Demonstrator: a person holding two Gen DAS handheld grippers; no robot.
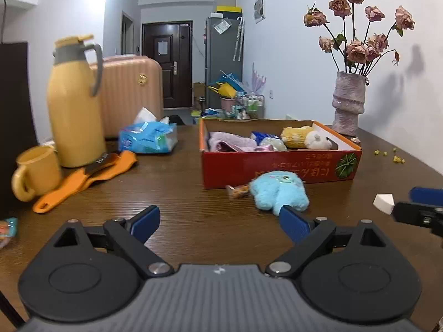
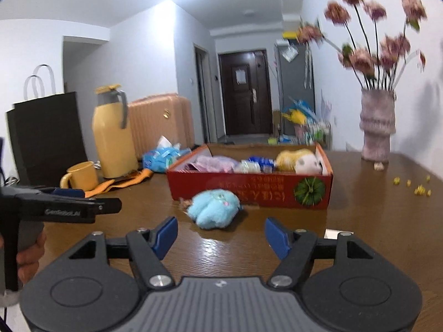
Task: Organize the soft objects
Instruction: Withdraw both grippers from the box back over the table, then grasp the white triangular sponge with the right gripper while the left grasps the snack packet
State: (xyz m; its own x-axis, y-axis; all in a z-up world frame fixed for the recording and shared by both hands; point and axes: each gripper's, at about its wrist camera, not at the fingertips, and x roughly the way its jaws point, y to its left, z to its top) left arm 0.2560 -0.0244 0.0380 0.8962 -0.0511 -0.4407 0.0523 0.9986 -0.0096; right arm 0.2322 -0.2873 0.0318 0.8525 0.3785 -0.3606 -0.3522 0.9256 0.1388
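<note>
While both grippers gape empty, blue plush toy lies just ahead, before red box.

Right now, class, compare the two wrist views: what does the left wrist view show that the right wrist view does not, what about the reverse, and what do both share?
Only the left wrist view shows the white sponge wedge on the table, beside the right gripper's tip, and a wrapped snack at the left edge.

Only the right wrist view shows the black paper bags standing behind the mug, and a hand holding the left gripper.

Both show the blue plush toy lying in front of the red box, the yellow flask and the vase.
</note>
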